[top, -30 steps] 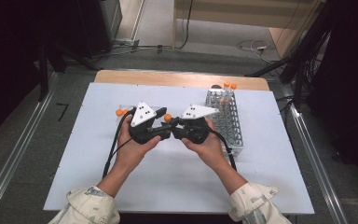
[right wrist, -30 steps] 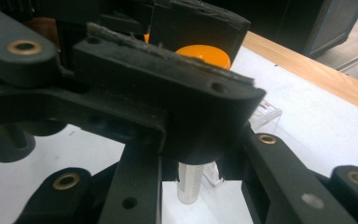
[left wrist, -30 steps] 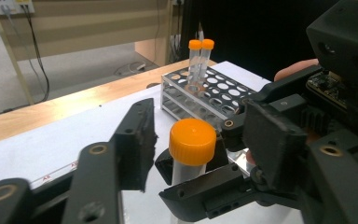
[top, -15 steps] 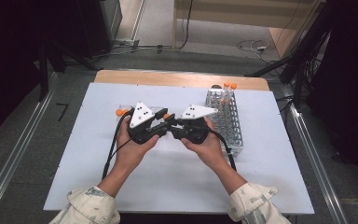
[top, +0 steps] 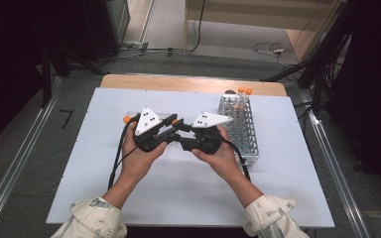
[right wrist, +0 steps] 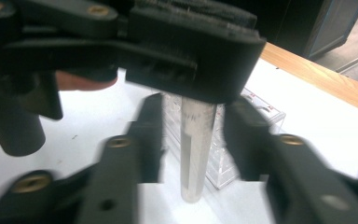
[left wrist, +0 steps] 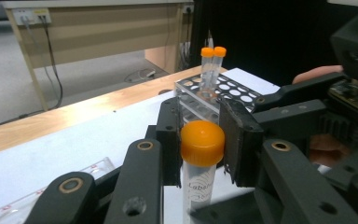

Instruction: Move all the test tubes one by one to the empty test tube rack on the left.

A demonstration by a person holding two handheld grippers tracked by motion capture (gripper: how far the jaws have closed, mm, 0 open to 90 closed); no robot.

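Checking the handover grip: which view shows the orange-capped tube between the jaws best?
The left gripper view: the tube stands upright, its cap clamped between that gripper's jaws. The right gripper view shows its clear lower body, blurred, cap hidden. In the high view it is a small orange speck.

tube rack [top: 243,126] sits on the table's [top: 104,198] right side, two tubes [top: 244,94] standing in its far corner, both grippers just left of it.

There's lettering on the clear tube [left wrist: 199,186], just under its orange cap [left wrist: 203,143]: it reads "Labsh", and the rest runs out of sight around the curve. Fainter marks below it are too small to read.
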